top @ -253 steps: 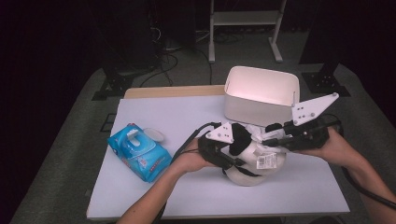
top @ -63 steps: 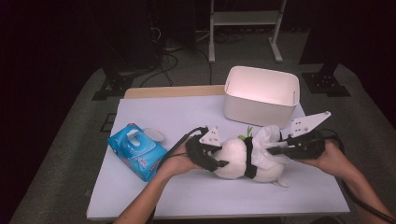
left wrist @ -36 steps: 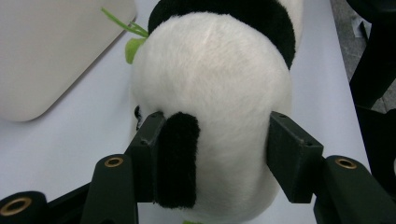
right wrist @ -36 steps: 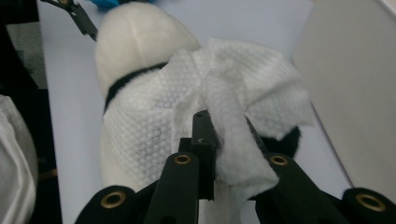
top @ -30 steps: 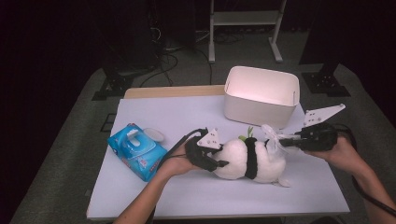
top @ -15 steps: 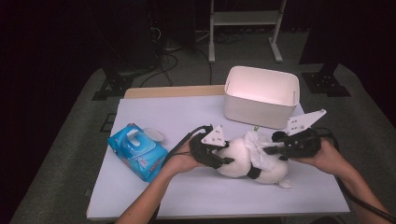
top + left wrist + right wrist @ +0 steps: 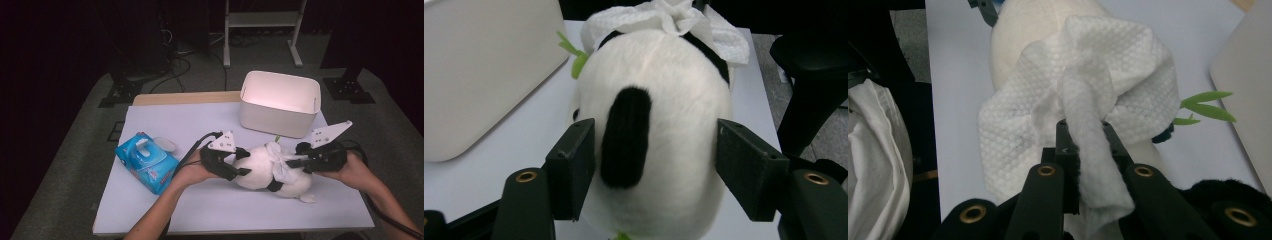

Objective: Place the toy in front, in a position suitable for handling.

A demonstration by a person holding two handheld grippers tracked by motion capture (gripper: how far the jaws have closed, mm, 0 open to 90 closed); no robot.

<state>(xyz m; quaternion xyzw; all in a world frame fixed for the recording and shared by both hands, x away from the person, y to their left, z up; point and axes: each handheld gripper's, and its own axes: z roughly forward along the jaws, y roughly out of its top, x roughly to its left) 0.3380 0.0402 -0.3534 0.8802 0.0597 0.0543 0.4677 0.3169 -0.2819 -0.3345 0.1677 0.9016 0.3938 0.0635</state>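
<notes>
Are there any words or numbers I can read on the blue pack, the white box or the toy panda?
No text can be read anywhere.
Blue plastic wet-wipe pack: it has printing, but too small and blurred to read.
White rectangular plastic bin: no writing shows.
Black-and-white plush panda: no label shows.
</notes>
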